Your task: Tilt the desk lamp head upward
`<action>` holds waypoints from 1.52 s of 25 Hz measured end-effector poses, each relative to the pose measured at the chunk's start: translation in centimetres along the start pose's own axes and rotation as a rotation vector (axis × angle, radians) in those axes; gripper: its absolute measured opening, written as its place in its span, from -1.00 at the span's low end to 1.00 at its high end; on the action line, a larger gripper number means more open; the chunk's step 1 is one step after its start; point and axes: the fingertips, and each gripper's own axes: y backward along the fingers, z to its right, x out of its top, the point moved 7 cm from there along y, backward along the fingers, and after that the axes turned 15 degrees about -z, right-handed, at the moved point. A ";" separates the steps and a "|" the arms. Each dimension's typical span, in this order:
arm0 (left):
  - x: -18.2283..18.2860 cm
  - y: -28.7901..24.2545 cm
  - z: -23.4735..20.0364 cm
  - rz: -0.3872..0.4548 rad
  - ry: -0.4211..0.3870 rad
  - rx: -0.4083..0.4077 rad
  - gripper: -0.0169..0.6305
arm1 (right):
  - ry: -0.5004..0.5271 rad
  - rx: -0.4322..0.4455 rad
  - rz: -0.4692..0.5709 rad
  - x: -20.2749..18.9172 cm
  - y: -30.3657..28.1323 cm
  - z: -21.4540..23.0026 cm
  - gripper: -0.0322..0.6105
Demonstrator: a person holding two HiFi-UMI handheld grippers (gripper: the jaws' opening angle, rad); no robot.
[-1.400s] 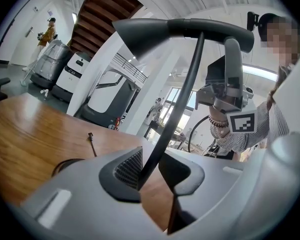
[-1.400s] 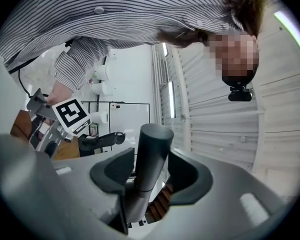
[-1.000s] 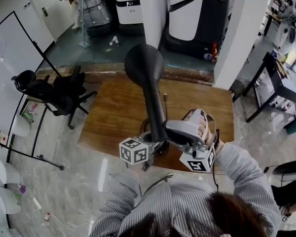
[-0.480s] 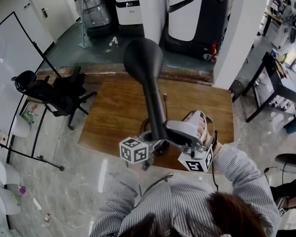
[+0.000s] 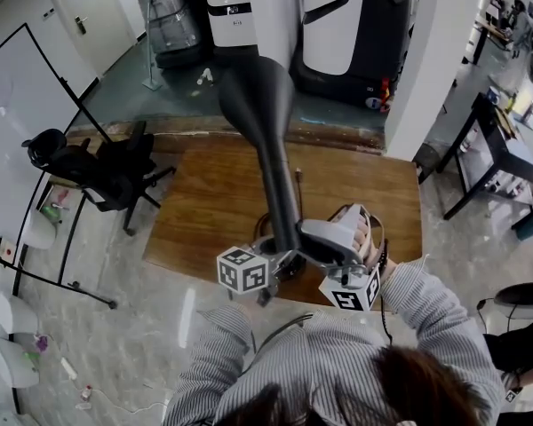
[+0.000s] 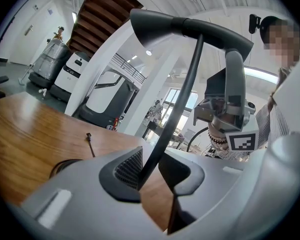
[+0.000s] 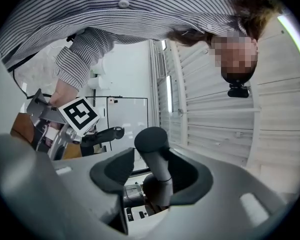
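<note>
Desk lamp head [image 5: 256, 96], a long dark cone, stands high above the wooden table [image 5: 204, 211], with its wide mouth toward the table's far edge and its narrow rear end toward the person. In the left gripper view the head [image 6: 162, 25] runs across the top of the picture, its shade opening facing left. The right gripper [image 5: 318, 238] is closed on that narrow rear end: in the right gripper view the round dark neck sits between the two pads, and the right gripper [image 7: 151, 171] is clamped around it. Below the head, the thin dark lamp stem [image 6: 182, 94] slants down between the jaws of the left gripper [image 6: 149, 171], which are closed on it just above the table. In the head view the left gripper [image 5: 271, 264] sits just beside the right one, near the table's front edge, their marker cubes side by side. A thin cable [image 6: 90, 144] lies on the wood behind the lamp. A black office chair [image 5: 107, 167] stands at the table's left.
</note>
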 end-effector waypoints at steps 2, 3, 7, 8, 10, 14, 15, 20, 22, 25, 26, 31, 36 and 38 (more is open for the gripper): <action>0.0 0.0 0.0 0.001 0.001 0.001 -0.64 | 0.001 -0.003 -0.005 0.0 0.0 -0.2 -0.27; 0.0 0.0 0.0 0.001 0.001 0.002 -0.64 | 0.001 -0.005 -0.006 -0.1 0.0 -0.2 -0.27; 0.1 0.0 0.0 -0.002 0.001 0.003 -0.64 | -0.001 -0.010 -0.012 -0.1 -0.1 -0.3 -0.27; 0.1 0.0 0.0 -0.003 0.001 0.004 -0.64 | -0.002 -0.011 -0.014 -0.1 -0.1 -0.3 -0.27; 0.0 0.0 0.0 -0.002 0.002 0.004 -0.64 | -0.012 -0.014 -0.023 0.0 0.1 -0.6 -0.27; 0.0 -0.1 0.0 0.005 0.006 0.007 -0.64 | -0.043 -0.023 -0.036 -0.1 0.1 -0.8 -0.27; 0.0 -0.1 0.0 0.006 0.007 0.008 -0.64 | -0.044 -0.024 -0.036 -0.1 0.1 -0.9 -0.27; 0.0 -0.1 0.1 0.006 0.009 0.008 -0.64 | -0.032 -0.018 -0.041 -0.2 0.2 -1.2 -0.27; 0.0 0.0 0.0 0.009 0.010 0.010 -0.64 | -0.031 -0.021 -0.043 -0.2 0.2 -1.3 -0.27; 0.0 0.0 0.0 0.014 0.011 0.013 -0.64 | -0.033 -0.025 -0.041 -0.2 0.1 -1.3 -0.27; 0.0 0.0 0.0 0.014 0.011 0.014 -0.64 | -0.035 -0.025 -0.041 -0.2 0.2 -1.3 -0.27; 0.0 -0.1 0.0 0.013 0.012 0.017 -0.64 | -0.042 -0.020 -0.049 -0.3 0.3 -1.6 -0.27; 0.0 0.0 0.0 0.014 0.012 0.021 -0.64 | -0.054 -0.021 -0.049 -0.1 0.1 -1.7 -0.27; 0.0 0.0 0.0 0.014 0.010 0.023 -0.64 | -0.058 -0.022 -0.059 -0.3 0.2 -2.0 -0.26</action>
